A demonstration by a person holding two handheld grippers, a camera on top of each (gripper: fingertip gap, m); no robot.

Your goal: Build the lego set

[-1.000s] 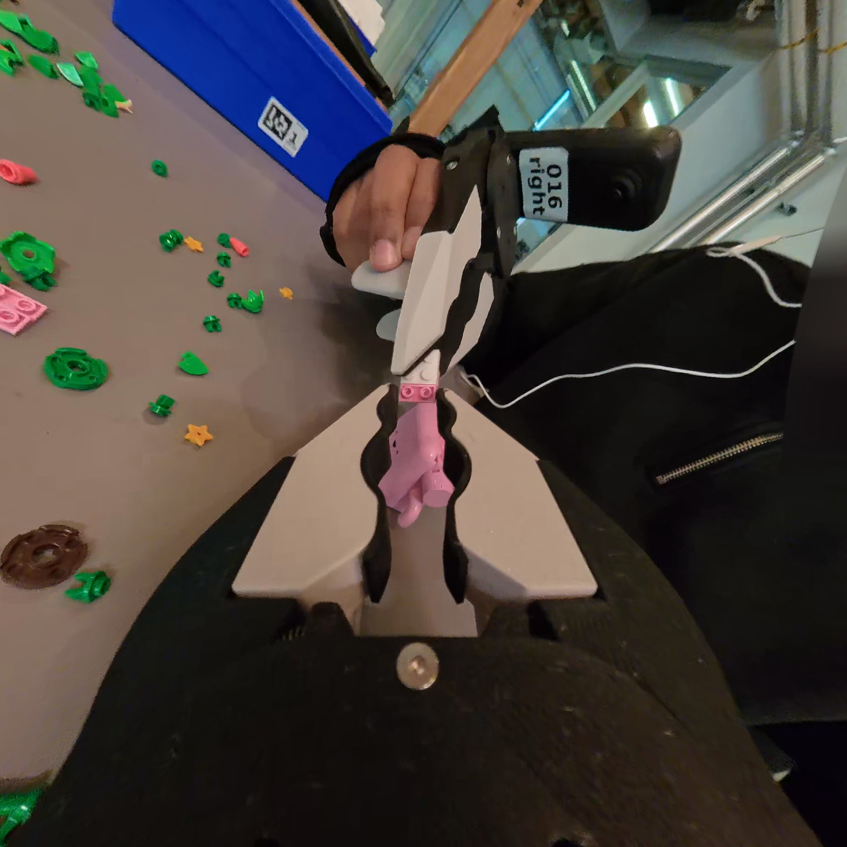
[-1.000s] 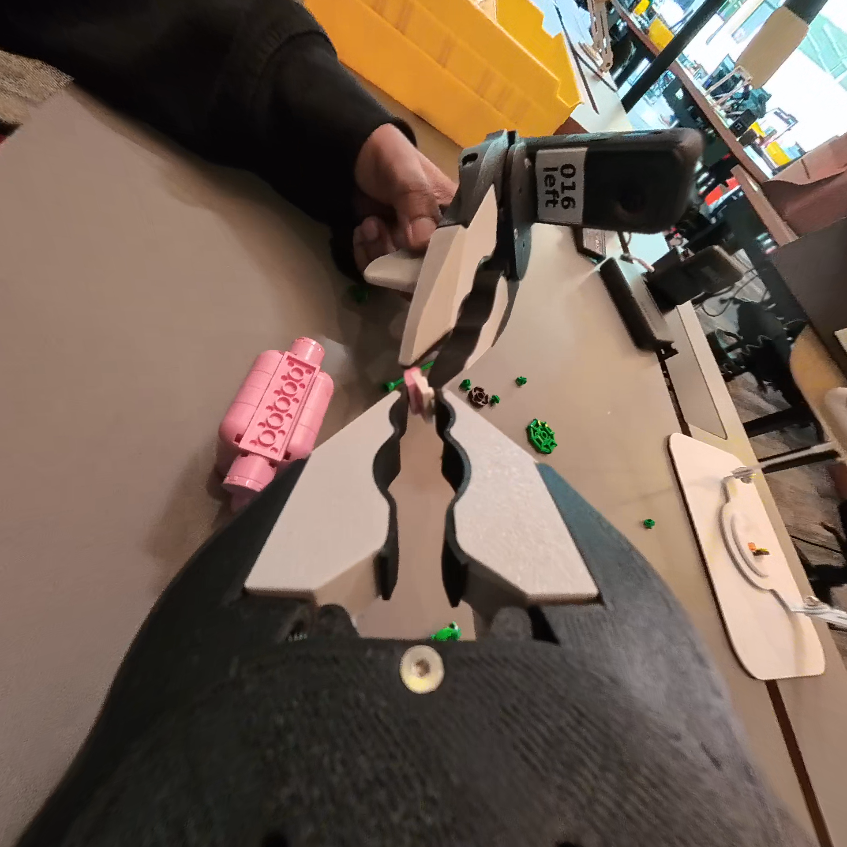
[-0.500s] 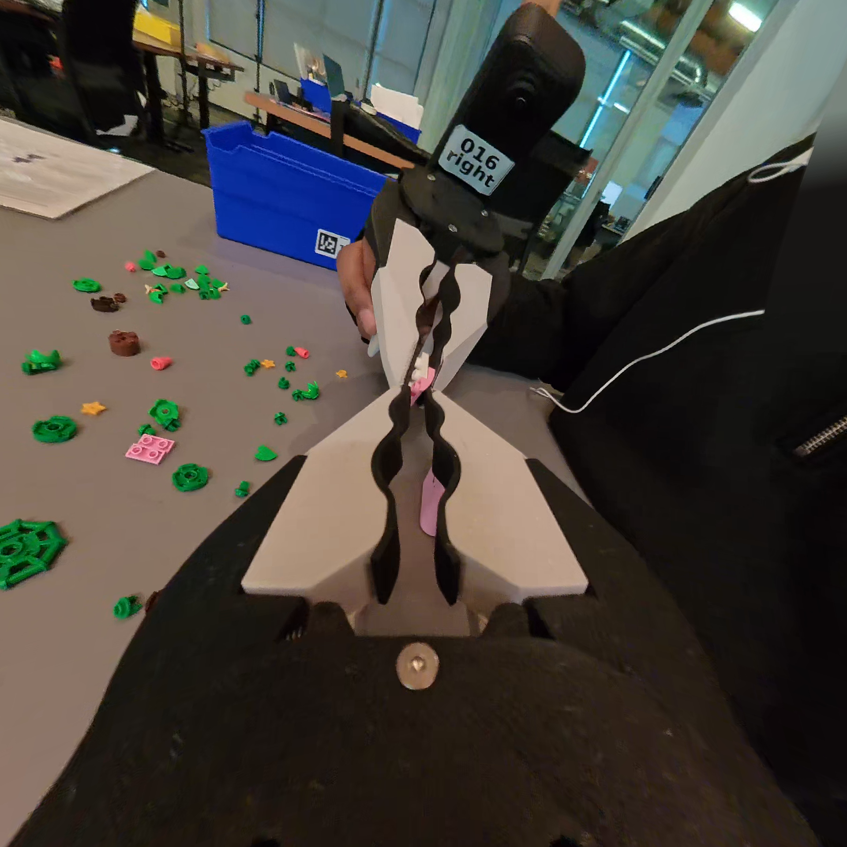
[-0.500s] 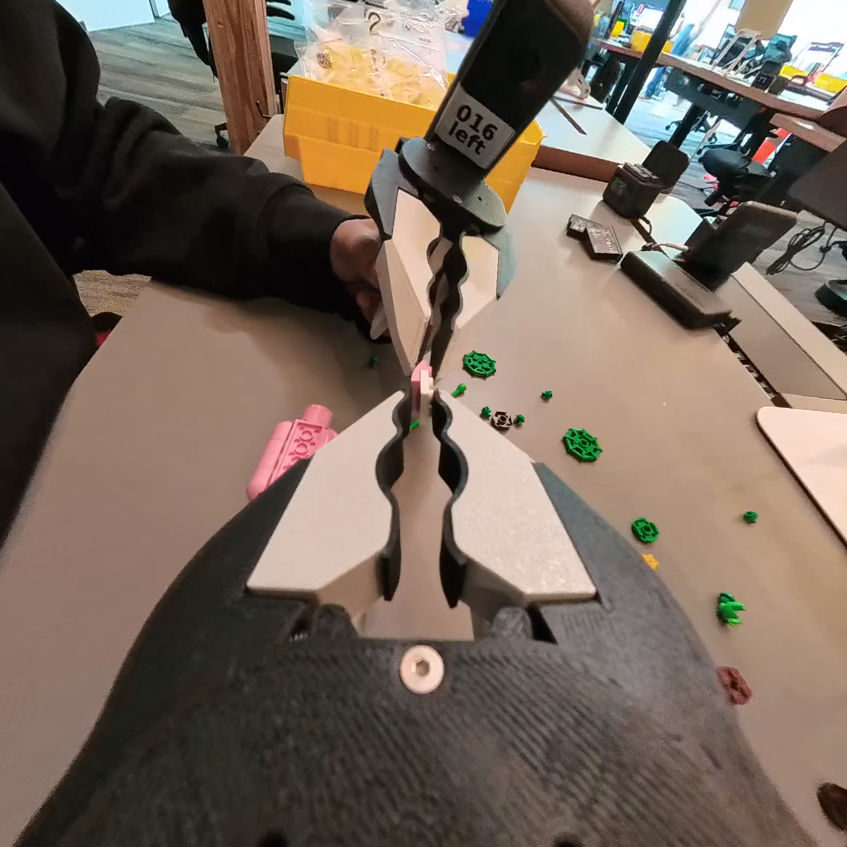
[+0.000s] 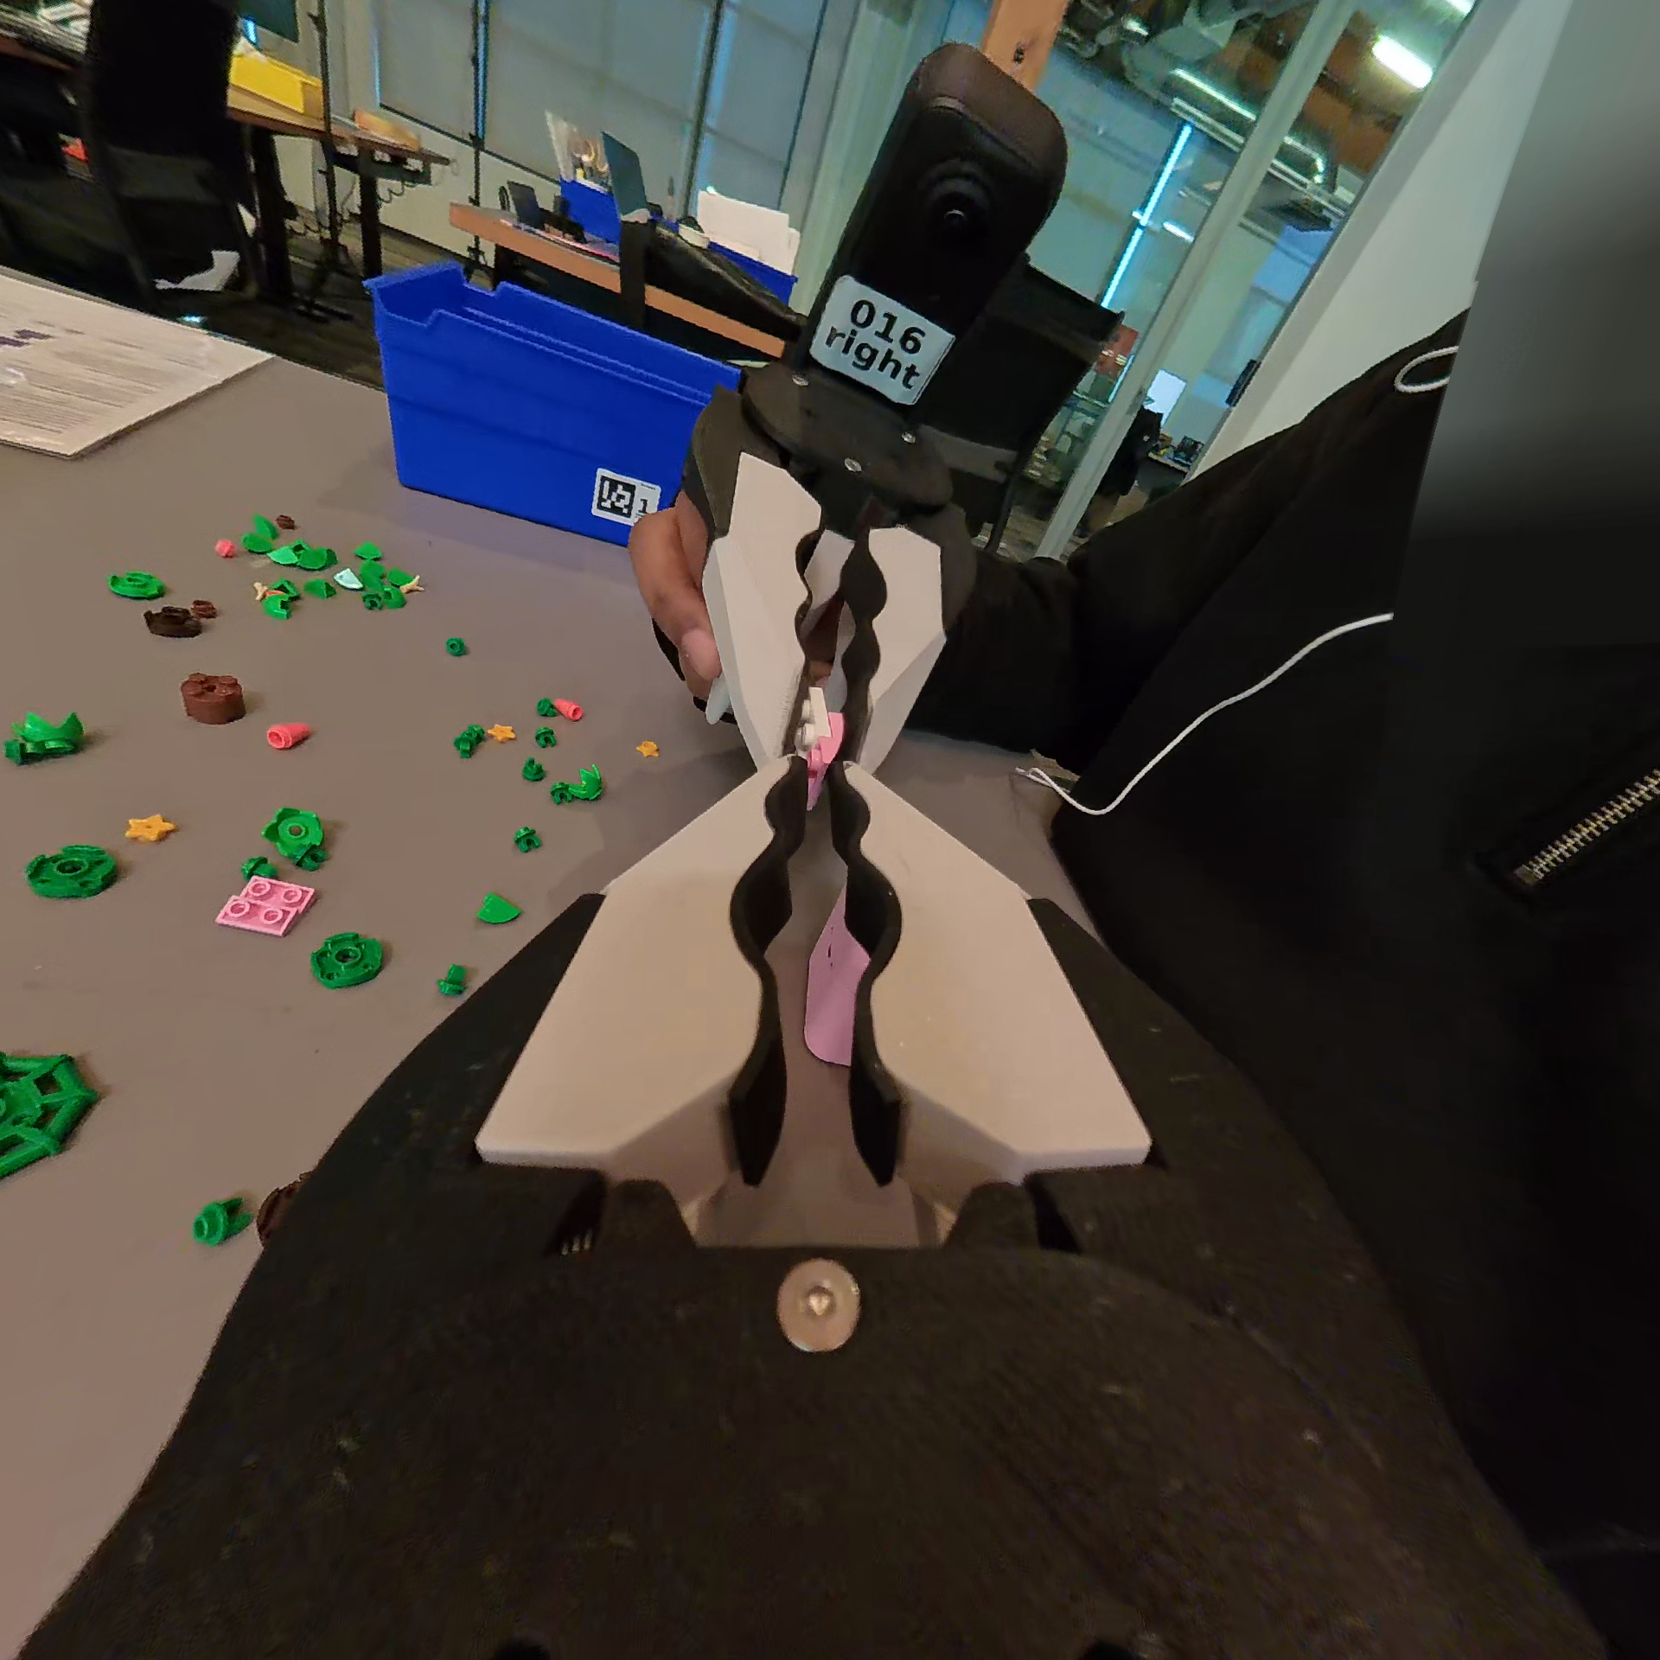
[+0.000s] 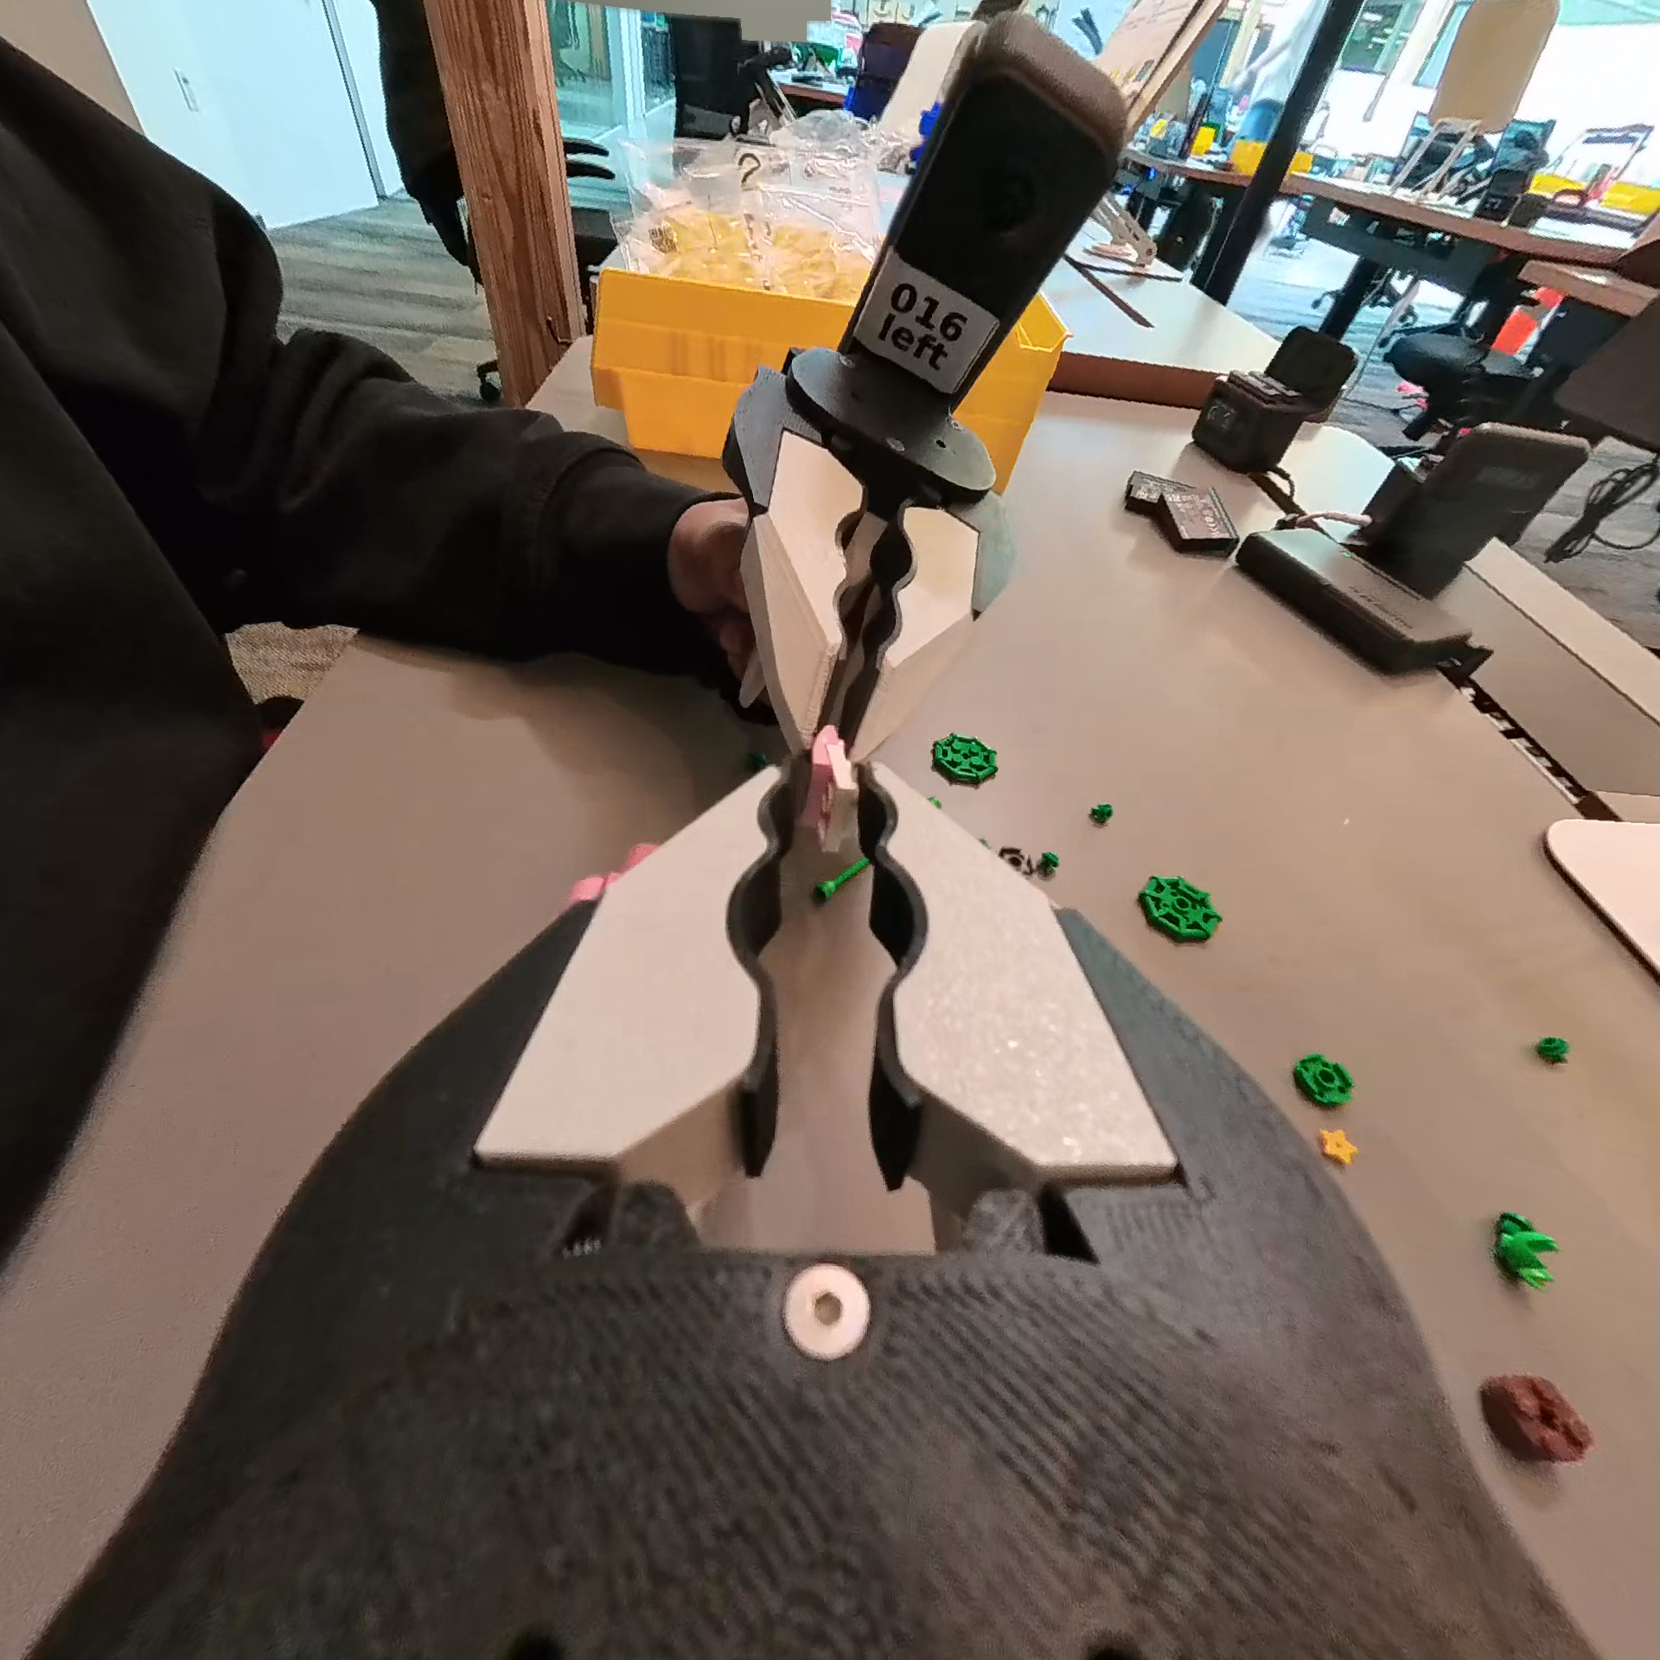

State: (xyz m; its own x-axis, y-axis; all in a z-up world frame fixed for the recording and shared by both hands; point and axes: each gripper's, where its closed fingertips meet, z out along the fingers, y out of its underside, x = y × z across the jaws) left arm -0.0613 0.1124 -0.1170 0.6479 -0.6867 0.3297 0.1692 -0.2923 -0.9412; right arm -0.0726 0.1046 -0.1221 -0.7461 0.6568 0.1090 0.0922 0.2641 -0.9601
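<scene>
Both grippers, left gripper (image 5: 813, 780) and right gripper (image 6: 825, 783), pinch one pink-and-white lego piece (image 6: 828, 790) (tip to tip).

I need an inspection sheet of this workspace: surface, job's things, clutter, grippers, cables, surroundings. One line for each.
Surface: grey table, pieces scattered on it.
Job's things: pink piece and white piece held together between both grippers, above the table; pink plate, green web pieces and brown round pieces lie loose.
Clutter: paper sheet at the far corner.
Grippers: left gripper shut on the pink piece; right gripper shut on the white piece.
Cables: white cord across the black jacket.
Surroundings: blue bin, yellow bin, wooden post.
</scene>
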